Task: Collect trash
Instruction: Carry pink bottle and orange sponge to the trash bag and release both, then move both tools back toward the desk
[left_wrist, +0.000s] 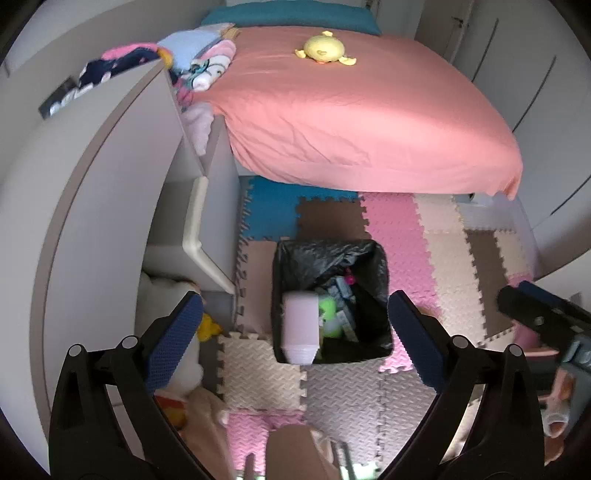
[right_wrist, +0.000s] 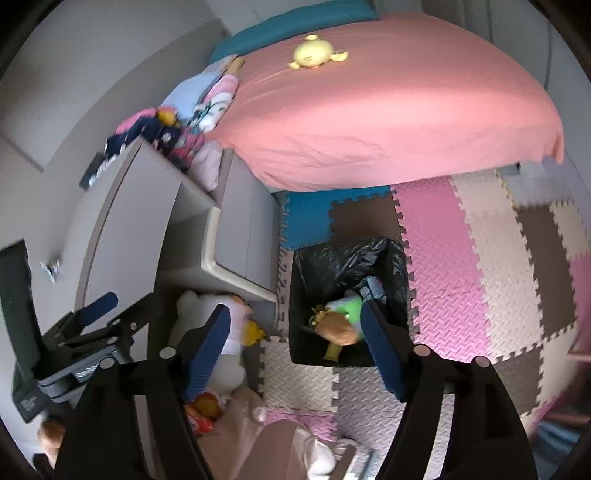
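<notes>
now both claws are hanging open above the bin, trash dropping in.

the left gripper is standing at its widest with nothing against its pads, and a pale pink stack of cups, blurred, is sitting between its fingers over the near rim of the black-lined bin, probably falling. the right gripper is gaping too, holding nothing; a blurred brown and green scrap is lying just ahead of its fingertips inside the bin, among other litter. both are pointing steeply down so drops land inside.
</notes>
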